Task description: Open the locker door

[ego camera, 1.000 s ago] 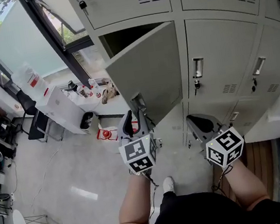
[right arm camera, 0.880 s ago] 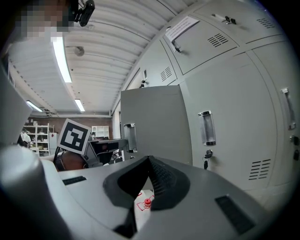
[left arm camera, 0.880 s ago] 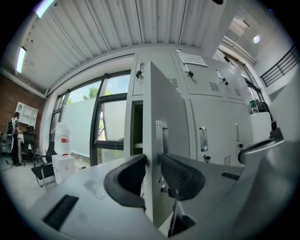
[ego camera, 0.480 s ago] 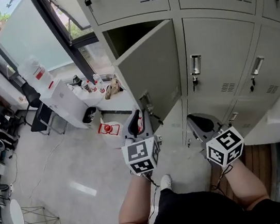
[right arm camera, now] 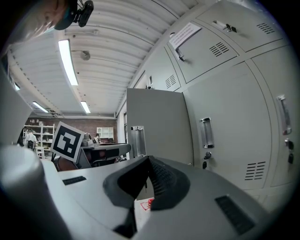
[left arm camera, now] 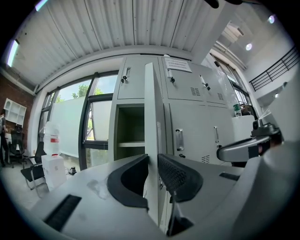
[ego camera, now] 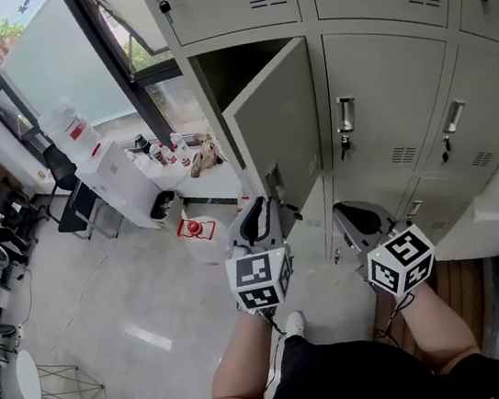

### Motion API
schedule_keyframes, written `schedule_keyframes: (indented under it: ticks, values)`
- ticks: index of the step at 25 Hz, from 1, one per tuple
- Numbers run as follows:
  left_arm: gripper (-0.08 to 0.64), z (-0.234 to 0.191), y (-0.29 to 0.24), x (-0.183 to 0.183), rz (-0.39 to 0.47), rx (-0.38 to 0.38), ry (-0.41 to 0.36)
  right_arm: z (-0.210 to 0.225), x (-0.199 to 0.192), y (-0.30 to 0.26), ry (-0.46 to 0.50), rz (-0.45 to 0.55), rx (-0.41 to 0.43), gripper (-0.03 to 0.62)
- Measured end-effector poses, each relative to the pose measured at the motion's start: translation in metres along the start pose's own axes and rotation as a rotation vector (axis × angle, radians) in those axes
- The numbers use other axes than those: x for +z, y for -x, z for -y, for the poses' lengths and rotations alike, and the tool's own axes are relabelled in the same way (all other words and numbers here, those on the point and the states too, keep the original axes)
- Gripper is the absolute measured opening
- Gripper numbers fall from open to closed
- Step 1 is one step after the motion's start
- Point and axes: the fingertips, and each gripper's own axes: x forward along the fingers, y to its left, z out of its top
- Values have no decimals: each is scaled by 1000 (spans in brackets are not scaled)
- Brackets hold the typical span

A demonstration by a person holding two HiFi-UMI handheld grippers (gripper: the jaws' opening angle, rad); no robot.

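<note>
In the head view the locker door (ego camera: 280,124), at upper centre, has swung wider than a second ago, when it still covered much of its compartment (ego camera: 230,67). The dark opening is now mostly bare, so I judge the task nearly done, with only a last swing or a release left. The left gripper (ego camera: 263,209) has followed the door's lower free edge toward the frame's centre, while the right gripper (ego camera: 352,216) hangs at lower right where it was. Counted here: two grippers, two marker cubes (ego camera: 262,280) (ego camera: 401,261), one open door, two closed doors (ego camera: 389,108) (ego camera: 476,127) to its right in the same row, and three more in the row above. In the left gripper view the locker door (left arm camera: 151,117) stands edge-on in mid-frame and runs down into the left gripper (left arm camera: 153,171), whose jaws are closing on it; the pads look to meet it on both sides. Left of it the compartment (left arm camera: 131,126) shows one shelf (left arm camera: 131,144). In the right gripper view the right gripper (right arm camera: 149,161) has its jaws together at the tips, with nothing between them. Beyond it are three handles, one (right arm camera: 137,140) on the open door and two on the closed doors at right, with one of the marker cubes (right arm camera: 68,140) at left.
</note>
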Motion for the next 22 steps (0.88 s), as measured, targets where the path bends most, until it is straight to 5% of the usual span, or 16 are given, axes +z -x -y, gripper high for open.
schedule_keyframes:
  ticks: [22]
  values:
    - [71,56,11,2,-9,-142,-13,-7,3,29,-22,17,-52,54]
